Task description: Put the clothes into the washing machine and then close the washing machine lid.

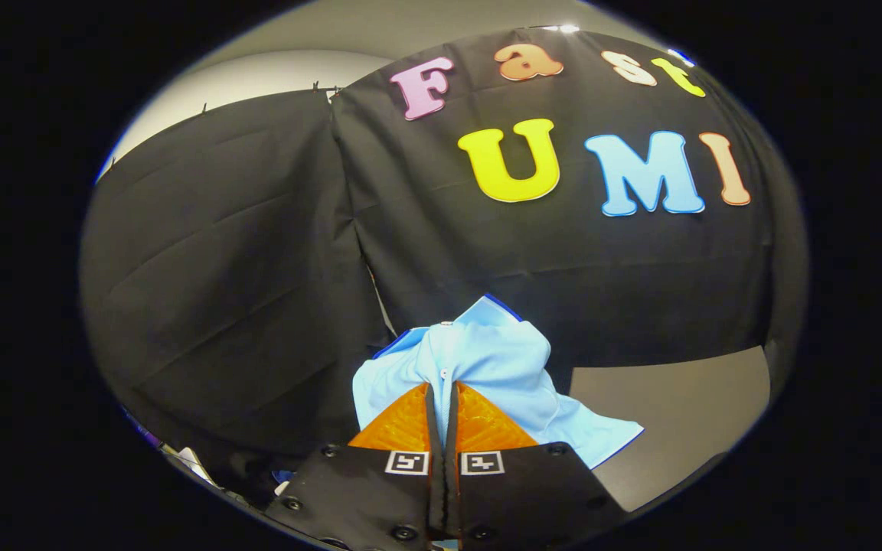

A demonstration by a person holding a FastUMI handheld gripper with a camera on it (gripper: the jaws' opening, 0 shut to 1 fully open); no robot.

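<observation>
A light blue shirt point(487, 367) with darker blue trim hangs bunched from my gripper point(441, 386), lifted in the air in front of the black cloth wall. Both fingers are pressed together on a fold of the fabric near its button placket. The cloth drapes down on both sides of the fingers and trails toward the grey table point(678, 413) on the right. Part of the shirt is hidden behind the fingers.
The black cloth wall point(257, 268) stands close ahead and curves round to the left. A grey tabletop lies low on the right. Some small light items point(192, 463) lie low on the left, too small to make out.
</observation>
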